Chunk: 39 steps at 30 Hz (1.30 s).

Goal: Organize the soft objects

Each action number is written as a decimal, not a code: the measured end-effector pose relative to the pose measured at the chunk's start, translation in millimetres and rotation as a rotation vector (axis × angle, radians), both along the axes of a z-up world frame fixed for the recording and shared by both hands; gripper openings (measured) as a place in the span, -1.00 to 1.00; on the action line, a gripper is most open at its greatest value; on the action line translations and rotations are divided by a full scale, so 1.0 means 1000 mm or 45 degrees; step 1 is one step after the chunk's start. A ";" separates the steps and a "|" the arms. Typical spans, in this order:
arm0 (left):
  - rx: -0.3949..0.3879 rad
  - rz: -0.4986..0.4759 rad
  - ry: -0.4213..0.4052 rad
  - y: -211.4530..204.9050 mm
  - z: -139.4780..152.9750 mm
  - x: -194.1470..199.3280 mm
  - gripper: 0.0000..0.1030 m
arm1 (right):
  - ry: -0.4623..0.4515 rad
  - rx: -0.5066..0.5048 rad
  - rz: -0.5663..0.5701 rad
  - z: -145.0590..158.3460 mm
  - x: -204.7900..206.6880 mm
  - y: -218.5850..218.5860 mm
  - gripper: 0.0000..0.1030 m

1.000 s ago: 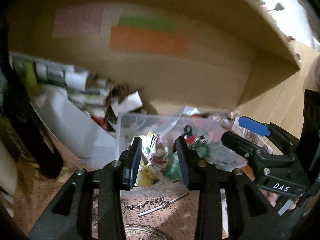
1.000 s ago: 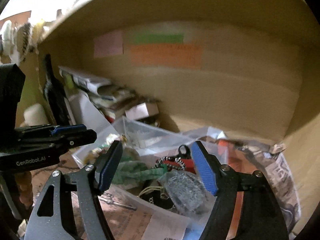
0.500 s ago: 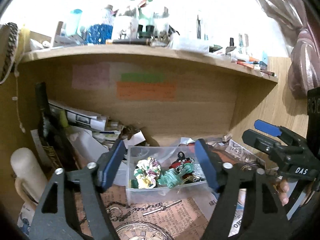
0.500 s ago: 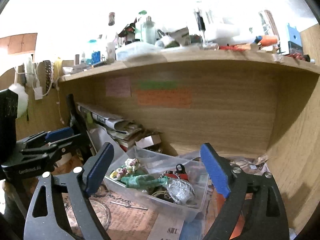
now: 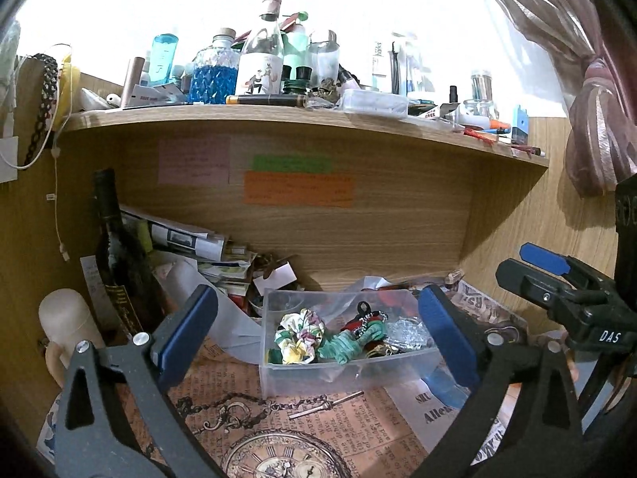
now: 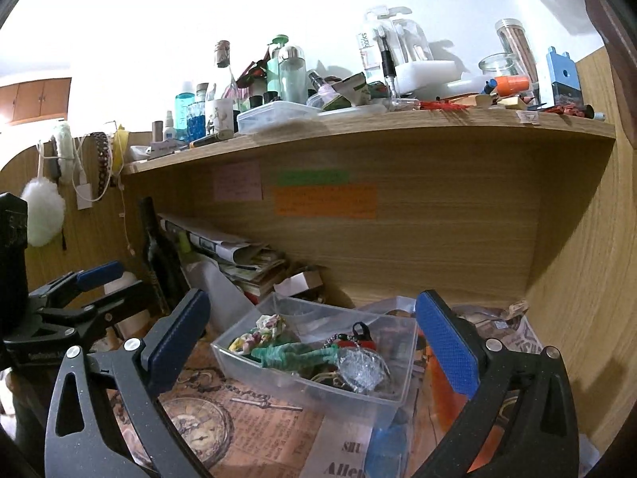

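Note:
A clear plastic box (image 5: 302, 374) (image 6: 274, 374) stands on the desk under a shelf. Inside lie a floral scrunchie (image 5: 296, 332) (image 6: 262, 328), a green scrunchie (image 5: 350, 344) (image 6: 294, 354), a red and black keychain piece (image 5: 364, 316) (image 6: 354, 338) and a crinkled clear wrapper (image 6: 360, 368). My left gripper (image 5: 318, 334) is open and empty, held back from the box. My right gripper (image 6: 312, 342) is open and empty, also back from the box. Each gripper shows at the edge of the other's view.
A dark bottle (image 5: 119, 255) and stacked papers (image 5: 191, 247) stand left of the box. A chain with a key (image 5: 286, 404) lies on printed paper (image 5: 310, 438) in front. The shelf (image 5: 302, 117) above is crowded with bottles. A wooden side wall (image 6: 577, 279) stands right.
Both grippers pulled back and up from the box. The left gripper opened wide, leaving the floral scrunchie in the box. The shelf top came into view.

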<state>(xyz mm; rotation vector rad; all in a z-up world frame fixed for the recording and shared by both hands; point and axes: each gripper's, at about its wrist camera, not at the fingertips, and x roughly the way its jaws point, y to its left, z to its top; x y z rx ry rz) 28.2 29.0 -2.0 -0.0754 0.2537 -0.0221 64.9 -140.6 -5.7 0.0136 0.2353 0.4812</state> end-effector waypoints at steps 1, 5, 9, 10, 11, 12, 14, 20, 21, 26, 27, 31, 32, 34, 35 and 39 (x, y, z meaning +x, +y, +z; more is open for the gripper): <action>0.001 0.000 0.003 0.000 0.000 0.000 0.99 | 0.000 0.000 0.001 0.000 0.000 0.000 1.00; 0.007 0.002 0.007 0.000 -0.002 0.001 0.99 | 0.000 0.005 -0.003 0.000 -0.001 -0.002 1.00; 0.007 0.006 0.011 0.000 -0.003 0.002 0.99 | 0.000 0.004 -0.003 0.000 -0.001 -0.002 1.00; 0.007 0.007 0.011 0.000 -0.003 0.002 0.99 | 0.000 0.004 -0.006 0.000 -0.001 -0.001 1.00; 0.006 0.008 0.012 0.000 -0.003 0.002 1.00 | 0.000 0.005 -0.004 0.000 -0.001 -0.002 1.00; 0.006 0.010 0.012 0.000 -0.003 0.002 1.00 | 0.000 0.004 -0.004 0.000 -0.001 -0.001 1.00; 0.007 0.010 0.013 0.000 -0.004 0.003 1.00 | 0.001 0.003 -0.007 -0.001 -0.001 -0.001 1.00; 0.007 0.007 0.015 0.001 -0.004 0.004 1.00 | 0.001 0.005 -0.004 -0.001 -0.001 -0.001 1.00; 0.007 0.009 0.015 0.000 -0.004 0.003 1.00 | 0.001 0.005 -0.006 -0.001 -0.001 -0.001 1.00; 0.009 0.005 0.019 0.001 -0.006 0.004 1.00 | 0.002 0.004 -0.003 -0.001 0.000 -0.001 1.00; 0.008 0.001 0.019 0.002 -0.006 0.005 1.00 | 0.003 0.005 -0.002 -0.001 0.000 -0.001 1.00; 0.006 0.005 0.025 0.003 -0.008 0.007 1.00 | 0.004 0.005 -0.005 -0.002 0.000 -0.001 1.00; 0.004 0.002 0.027 0.003 -0.009 0.007 1.00 | 0.004 0.005 -0.004 -0.002 0.000 -0.001 1.00; 0.006 0.002 0.028 0.003 -0.009 0.007 1.00 | 0.004 0.005 -0.004 -0.002 0.000 -0.001 1.00; 0.007 0.002 0.027 0.003 -0.010 0.007 1.00 | 0.005 0.005 -0.004 -0.002 0.000 -0.001 1.00; 0.008 -0.002 0.027 0.003 -0.009 0.006 1.00 | 0.008 0.004 -0.008 -0.003 0.000 0.000 1.00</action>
